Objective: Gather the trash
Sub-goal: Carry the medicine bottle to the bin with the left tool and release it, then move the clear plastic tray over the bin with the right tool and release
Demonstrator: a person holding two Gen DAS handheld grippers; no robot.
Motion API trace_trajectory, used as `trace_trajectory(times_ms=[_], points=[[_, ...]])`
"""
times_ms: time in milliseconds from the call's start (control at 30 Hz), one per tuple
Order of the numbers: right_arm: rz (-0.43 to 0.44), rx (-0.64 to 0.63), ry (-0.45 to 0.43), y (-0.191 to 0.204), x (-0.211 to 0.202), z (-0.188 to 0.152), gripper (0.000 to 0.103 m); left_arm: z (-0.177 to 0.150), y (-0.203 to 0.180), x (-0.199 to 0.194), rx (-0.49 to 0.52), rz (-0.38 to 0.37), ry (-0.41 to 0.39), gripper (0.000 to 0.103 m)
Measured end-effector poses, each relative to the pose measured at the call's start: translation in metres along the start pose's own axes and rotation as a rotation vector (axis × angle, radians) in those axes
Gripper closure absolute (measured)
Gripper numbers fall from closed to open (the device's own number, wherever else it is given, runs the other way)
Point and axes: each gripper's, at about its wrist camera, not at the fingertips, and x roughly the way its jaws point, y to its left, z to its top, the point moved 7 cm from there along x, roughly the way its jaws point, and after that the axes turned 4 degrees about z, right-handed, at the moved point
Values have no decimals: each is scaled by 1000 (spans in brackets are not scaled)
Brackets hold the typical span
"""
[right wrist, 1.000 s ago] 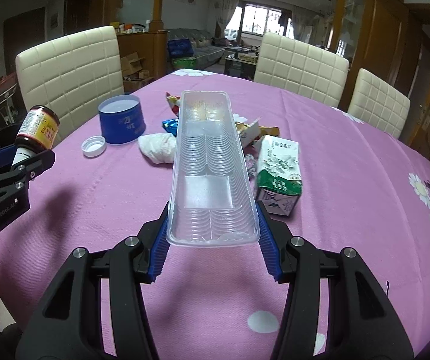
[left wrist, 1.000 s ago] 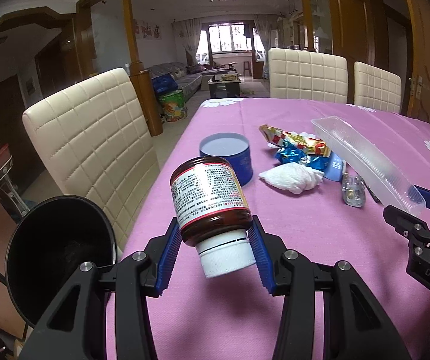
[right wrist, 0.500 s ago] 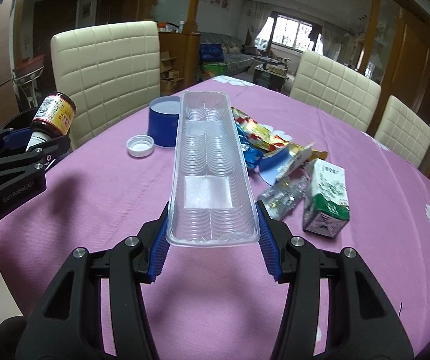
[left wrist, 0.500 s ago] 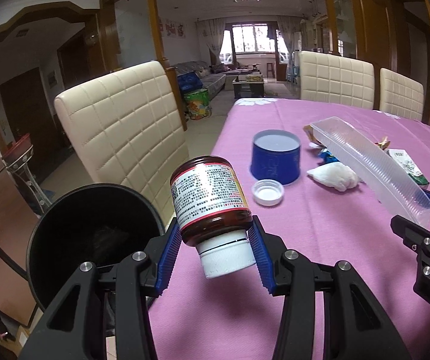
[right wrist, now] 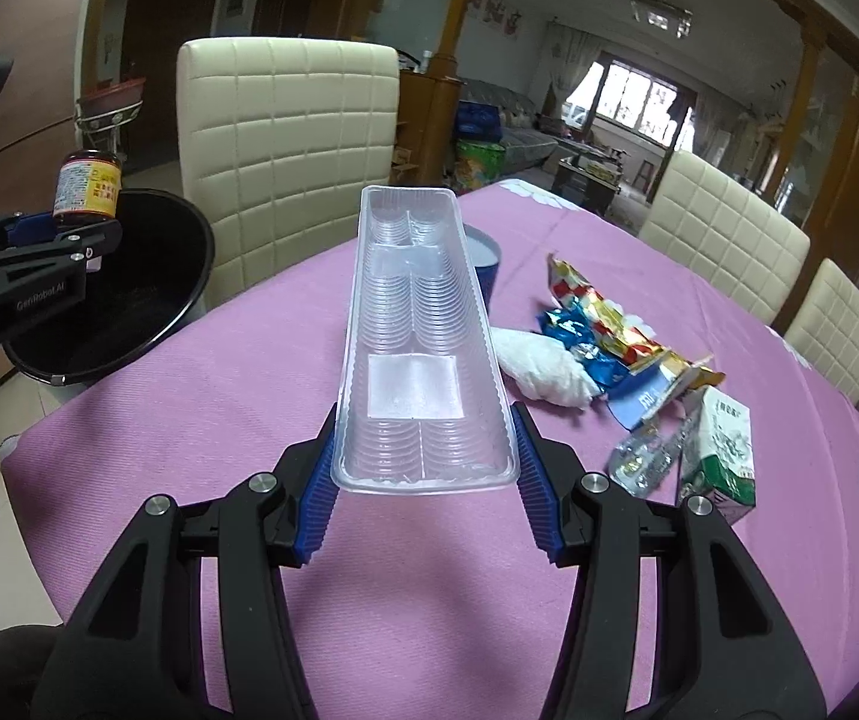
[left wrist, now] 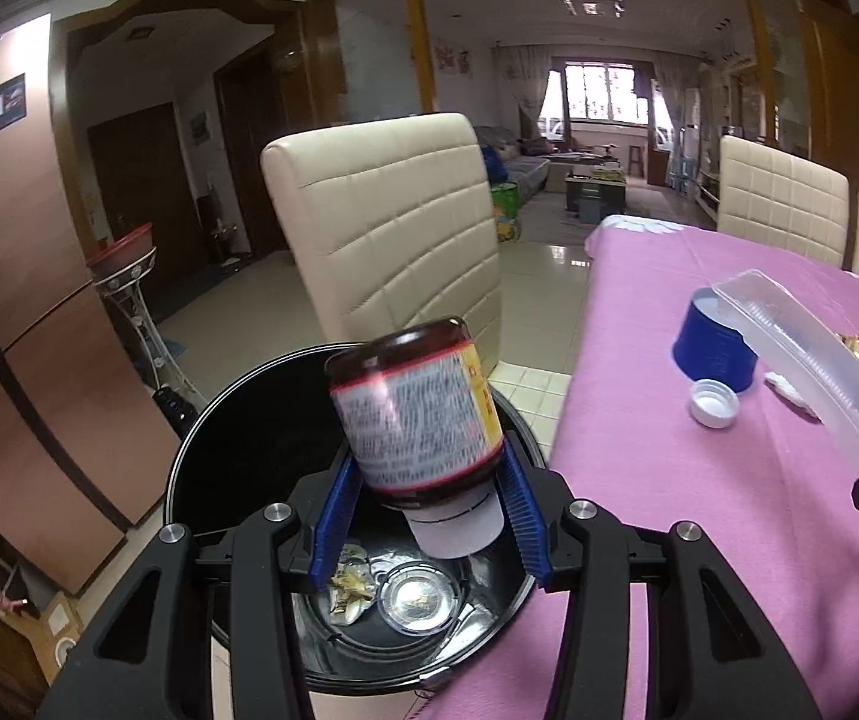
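— What have you got on screen?

— Biggest thing, the purple table (right wrist: 261,384), with my black bin (left wrist: 237,420) tucked against its near corner. My right gripper (right wrist: 423,483) is clamped on the long clear plastic tray (right wrist: 420,348), holding it above the cloth.

— And the left?

— My left gripper (left wrist: 429,516) hangs over the bin mouth, blue pads (left wrist: 333,510) squeezing the brown jar (left wrist: 417,414), tilted, its white cap toward me. Wrappers (right wrist: 603,330), a tissue wad (right wrist: 543,369) and a green carton (right wrist: 723,456) lie on the table; a white cap (left wrist: 712,402) sits beside the blue tub (left wrist: 711,348).
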Motion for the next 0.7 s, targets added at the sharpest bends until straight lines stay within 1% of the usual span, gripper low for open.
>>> trace_trajectory(times_ms=[100,133,167,200,233,300,533,700], points=[[10,-18,-2,8,1,3,49,-3,12,5,-32,3,14,57],[12,-23,-3,11,1,4,49,-4,14,6,-42,-2,21,46],[14,-29,-4,14,1,5,49,-5,17,7,-57,-10,29,25],[16,-33,-4,16,2,6,49,-5,21,7,-76,-16,24,19],[18,-37,-3,19,2,6,49,-5,24,6,-89,-13,14,16],[21,-46,-2,24,3,8,49,-5,31,4,-102,7,-3,16],[45,-85,-4,42,6,14,49,-13,42,10,-99,32,15,16],[109,-108,-7,60,12,22,49,-20,52,10,-94,44,28,16]])
